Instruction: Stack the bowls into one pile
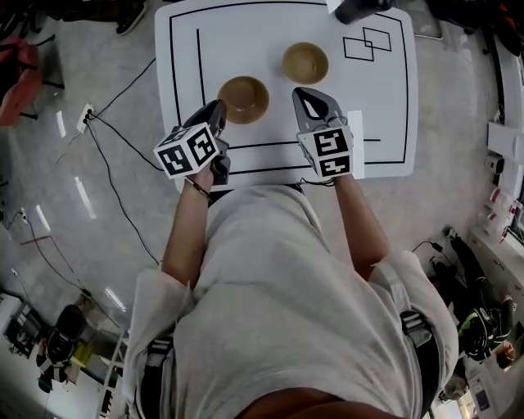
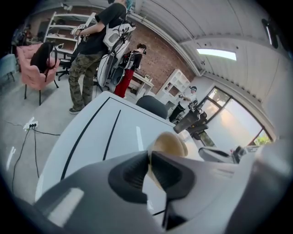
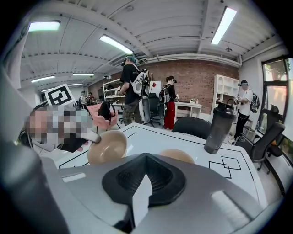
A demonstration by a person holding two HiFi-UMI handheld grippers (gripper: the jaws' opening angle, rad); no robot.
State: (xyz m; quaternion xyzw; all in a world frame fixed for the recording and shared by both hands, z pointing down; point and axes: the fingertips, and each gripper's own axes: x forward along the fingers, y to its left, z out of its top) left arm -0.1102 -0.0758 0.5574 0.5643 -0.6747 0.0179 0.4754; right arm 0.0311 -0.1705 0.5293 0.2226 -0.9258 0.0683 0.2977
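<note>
Two tan bowls are on the white table (image 1: 385,90). My left gripper (image 1: 219,112) is shut on the near-left rim of the nearer bowl (image 1: 243,99). In the left gripper view the thin rim runs between the jaws of the left gripper (image 2: 149,159), with the held bowl (image 2: 170,144) just beyond. The right gripper view shows this bowl (image 3: 108,146) tilted, its hollow facing the camera. The second bowl (image 1: 305,62) sits farther back and shows partly behind the jaws as a tan dome (image 3: 176,156). My right gripper (image 1: 301,94) (image 3: 145,156) is shut on nothing, beside the held bowl.
A dark shaker bottle (image 1: 360,8) (image 3: 219,121) stands at the table's far right, by two overlapping printed squares (image 1: 367,43). Black lines mark the tabletop. Cables (image 1: 115,155) lie on the floor at the left. Several people, chairs and shelves are in the room beyond.
</note>
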